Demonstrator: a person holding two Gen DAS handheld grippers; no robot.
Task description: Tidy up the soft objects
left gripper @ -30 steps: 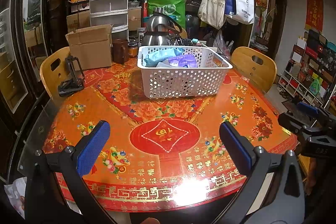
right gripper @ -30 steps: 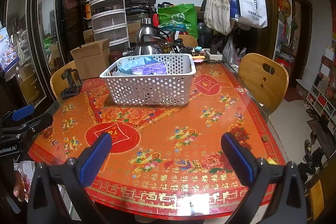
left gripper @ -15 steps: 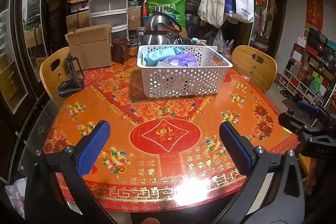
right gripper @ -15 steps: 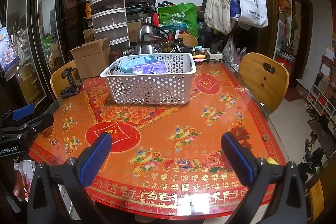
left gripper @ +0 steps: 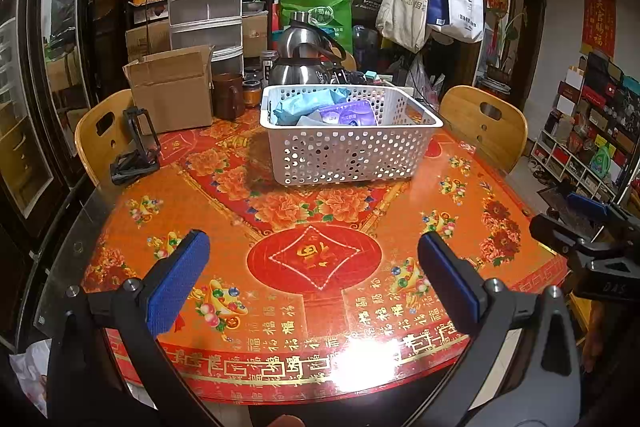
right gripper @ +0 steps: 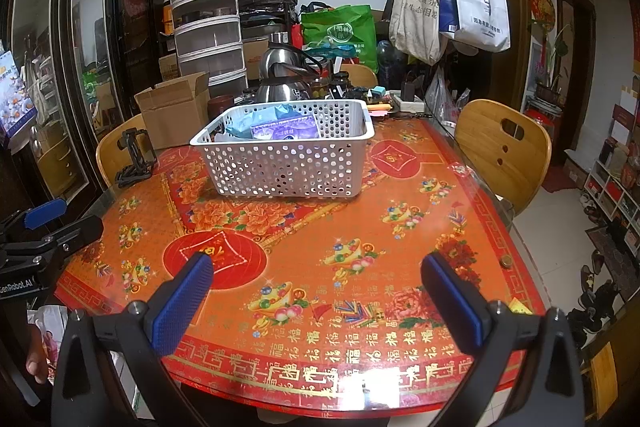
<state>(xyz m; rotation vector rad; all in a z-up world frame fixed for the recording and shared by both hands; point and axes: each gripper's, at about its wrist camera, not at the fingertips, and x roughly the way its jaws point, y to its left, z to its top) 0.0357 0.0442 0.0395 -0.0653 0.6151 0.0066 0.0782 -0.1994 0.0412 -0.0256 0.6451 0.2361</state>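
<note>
The left black two-finger gripper with blue pads [left gripper: 314, 277] and its right twin [right gripper: 318, 297] both hover spread wide, empty, over the round red table's [left gripper: 320, 307] near edge.

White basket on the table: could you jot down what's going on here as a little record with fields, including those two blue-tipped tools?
Basket: white perforated basket standing on the table, toward its far side
Contents: purple soft pack and light blue soft pack inside
Left hand-held gripper: open, holding nothing, at the near edge of the table
Right hand-held gripper: open, holding nothing, at the near edge of the table
Behind the basket: steel kettle, cardboard box
</note>
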